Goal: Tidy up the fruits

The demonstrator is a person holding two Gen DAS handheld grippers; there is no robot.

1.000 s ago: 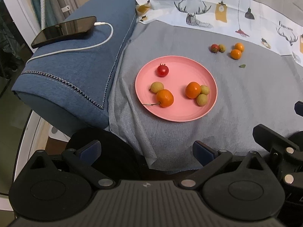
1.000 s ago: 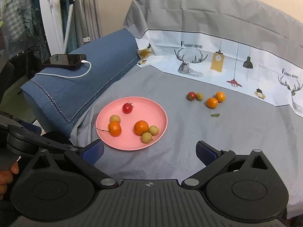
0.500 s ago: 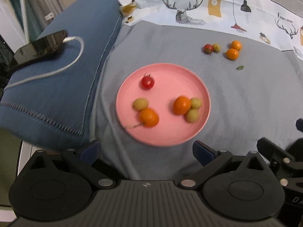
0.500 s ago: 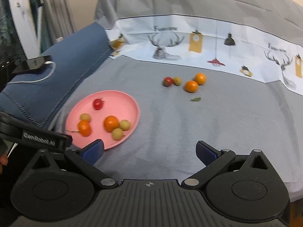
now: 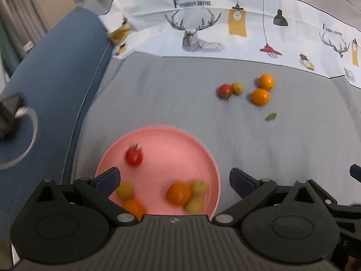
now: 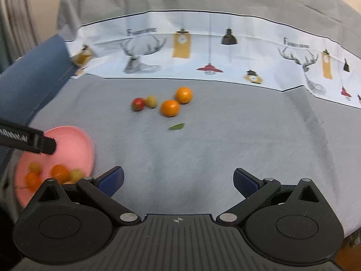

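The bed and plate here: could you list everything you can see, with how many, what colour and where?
Plate: one, pink, on the grey bedspread, under the left tongs.
Fruit on plate: six; one red, two orange, three yellow-green.
Loose fruit on bedspread: four; one red, one yellow-green, two orange.
Leaf: one, green, near the loose oranges.
Bedspread: grey, white printed band.
Cushion: blue, left.
Phone: dark, on cushion, white cable.
Left tongs: open.
Right tongs: open.
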